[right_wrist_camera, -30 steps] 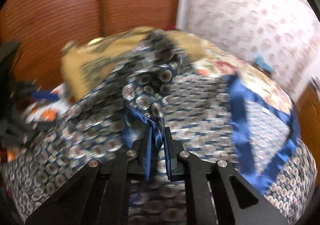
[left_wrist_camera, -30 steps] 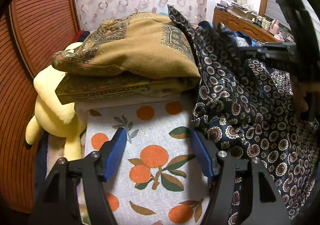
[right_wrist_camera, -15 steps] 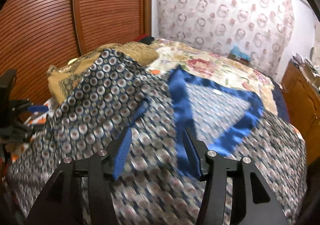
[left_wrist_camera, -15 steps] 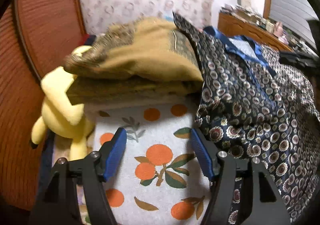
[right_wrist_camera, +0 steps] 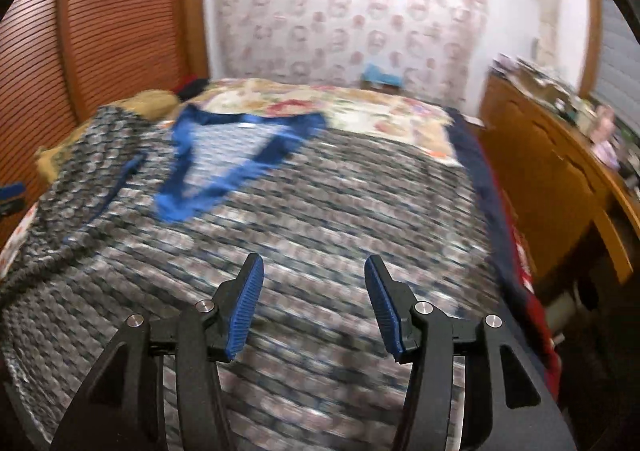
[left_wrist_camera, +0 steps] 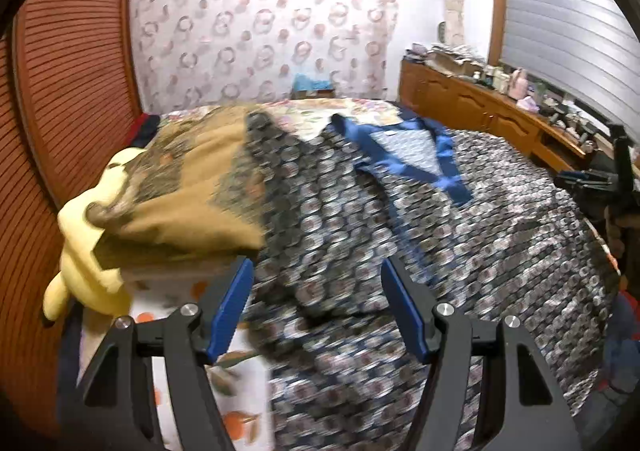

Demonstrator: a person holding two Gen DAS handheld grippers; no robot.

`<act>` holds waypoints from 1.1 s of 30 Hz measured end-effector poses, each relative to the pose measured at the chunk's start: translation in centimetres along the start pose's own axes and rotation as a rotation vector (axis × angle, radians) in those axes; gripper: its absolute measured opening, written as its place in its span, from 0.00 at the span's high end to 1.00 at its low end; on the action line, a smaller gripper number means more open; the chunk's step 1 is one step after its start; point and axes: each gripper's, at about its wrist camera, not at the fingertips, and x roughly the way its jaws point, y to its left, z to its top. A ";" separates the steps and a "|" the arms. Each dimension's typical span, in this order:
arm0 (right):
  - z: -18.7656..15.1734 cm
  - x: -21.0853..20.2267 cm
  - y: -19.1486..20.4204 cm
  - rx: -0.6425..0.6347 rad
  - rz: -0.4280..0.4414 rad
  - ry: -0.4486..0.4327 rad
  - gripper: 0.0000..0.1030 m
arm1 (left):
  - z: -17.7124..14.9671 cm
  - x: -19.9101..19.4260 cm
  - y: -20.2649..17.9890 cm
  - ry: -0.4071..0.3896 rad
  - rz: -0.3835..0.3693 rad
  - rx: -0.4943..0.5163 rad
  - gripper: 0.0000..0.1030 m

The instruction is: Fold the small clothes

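Dark-patterned fabric with a blue V-shaped neck trim, the garment (left_wrist_camera: 400,235), was spread flat across the bed, its neckline (right_wrist_camera: 236,155) turned toward the far wall and its left edge lapped against a stack of folded clothes. That stack, topped by a mustard-brown folded piece (left_wrist_camera: 188,195), was seen just beside the garment at the left, with a yellow plush toy (left_wrist_camera: 84,259) pressed against its outer side and an orange-print cloth (left_wrist_camera: 176,315) laid under it. Beyond the garment a floral bedspread (right_wrist_camera: 360,107) was left uncovered, and a small blue item (right_wrist_camera: 380,77) was seen at the foot of the patterned curtain. A slatted wooden door (left_wrist_camera: 68,83) was seen at the left, and a wooden dresser (right_wrist_camera: 540,171) crowded with small articles ran along the right. No container was noted. The left gripper (left_wrist_camera: 316,307) was held tilted down over the garment's left part, its blue pads set well apart with nothing clasped between them. The right gripper (right_wrist_camera: 314,309) was angled down over the garment's lower middle, its pads likewise parted and empty, the cloth beneath being blurred.
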 end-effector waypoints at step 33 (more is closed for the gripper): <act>-3.1 1.7 -9.9 0.073 -0.131 0.122 0.92 | 3.3 5.9 -14.0 0.025 -0.179 0.094 0.35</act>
